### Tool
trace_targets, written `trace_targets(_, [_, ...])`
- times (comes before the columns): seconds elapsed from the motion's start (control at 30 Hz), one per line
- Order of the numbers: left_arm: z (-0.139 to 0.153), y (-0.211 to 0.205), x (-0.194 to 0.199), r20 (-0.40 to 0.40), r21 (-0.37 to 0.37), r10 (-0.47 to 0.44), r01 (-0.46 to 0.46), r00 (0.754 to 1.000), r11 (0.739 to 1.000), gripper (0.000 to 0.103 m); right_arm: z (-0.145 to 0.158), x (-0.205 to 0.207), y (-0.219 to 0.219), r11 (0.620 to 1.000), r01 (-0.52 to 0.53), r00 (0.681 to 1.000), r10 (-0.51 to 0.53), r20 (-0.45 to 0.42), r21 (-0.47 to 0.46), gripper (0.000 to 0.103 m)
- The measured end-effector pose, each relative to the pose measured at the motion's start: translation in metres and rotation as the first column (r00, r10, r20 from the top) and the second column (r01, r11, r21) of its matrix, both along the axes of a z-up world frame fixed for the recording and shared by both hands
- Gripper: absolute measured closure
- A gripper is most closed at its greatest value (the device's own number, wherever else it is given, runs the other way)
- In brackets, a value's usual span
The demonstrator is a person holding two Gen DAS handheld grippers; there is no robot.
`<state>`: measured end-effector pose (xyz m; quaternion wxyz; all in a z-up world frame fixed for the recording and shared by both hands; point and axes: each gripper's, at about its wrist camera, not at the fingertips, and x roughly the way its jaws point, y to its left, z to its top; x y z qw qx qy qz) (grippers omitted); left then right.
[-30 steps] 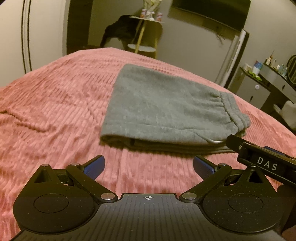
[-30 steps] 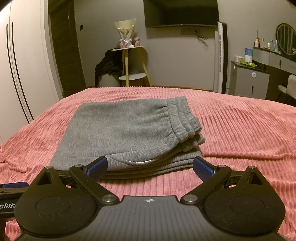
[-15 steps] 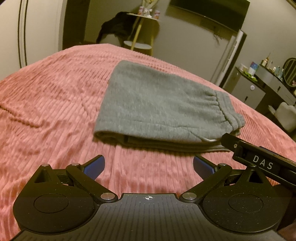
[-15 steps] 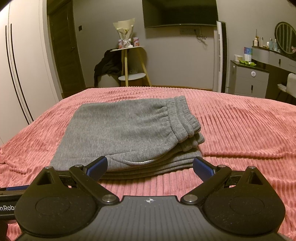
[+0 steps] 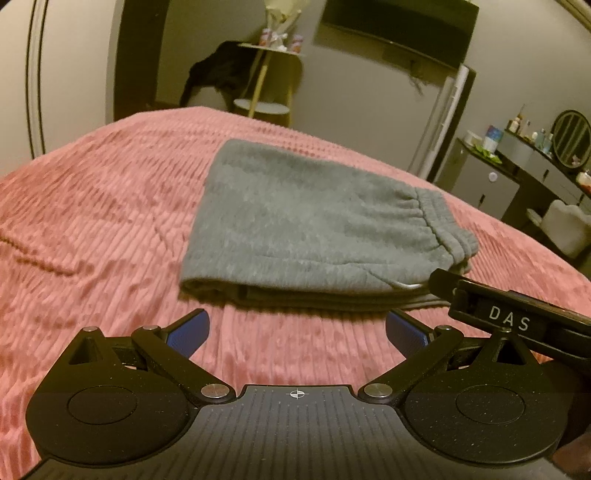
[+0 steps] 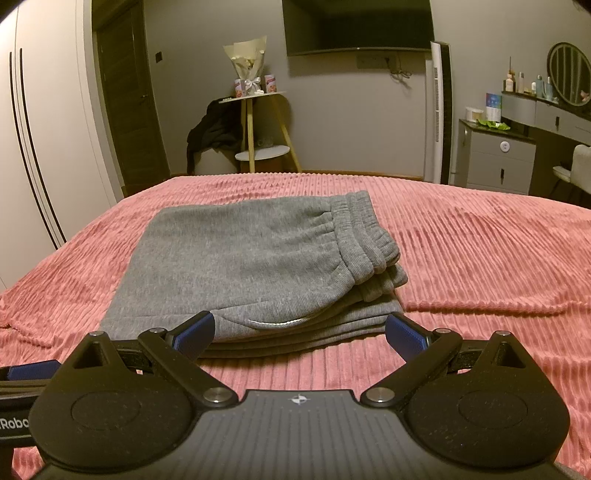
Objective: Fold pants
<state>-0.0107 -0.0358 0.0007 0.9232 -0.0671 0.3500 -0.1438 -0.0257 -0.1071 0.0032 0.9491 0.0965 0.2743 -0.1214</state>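
Observation:
The grey pants (image 5: 314,225) lie folded in a flat stack on the pink ribbed bedspread (image 5: 92,221), waistband to the right. They also show in the right wrist view (image 6: 251,266), with the stacked layers facing me. My left gripper (image 5: 295,332) is open and empty, just short of the stack's near edge. My right gripper (image 6: 299,332) is open and empty, its left fingertip (image 6: 194,332) in front of the stack's near edge. The right gripper's side shows at the right of the left wrist view (image 5: 509,314).
The bedspread (image 6: 480,258) spreads wide on both sides of the pants. Beyond the bed stand a small wooden side table (image 6: 258,125), a dark door (image 6: 129,110), a wall TV (image 6: 358,26), a tall fan (image 6: 439,110) and a dresser (image 6: 498,151).
The left wrist view has tilted and shifted a little; the pants look the same. The right gripper has barely moved. Both stay open.

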Motion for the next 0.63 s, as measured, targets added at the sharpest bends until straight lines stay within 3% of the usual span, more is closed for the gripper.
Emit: trace_targets(0.63, [-0.0018,-0.0059,0.0006,0.006,0.055,-0.002,0.002,1.0,0.998,0.0,-0.0008,0.001,-0.001,1.0,0.01,1.0,-0.01,-0.001,0.001,0.004])
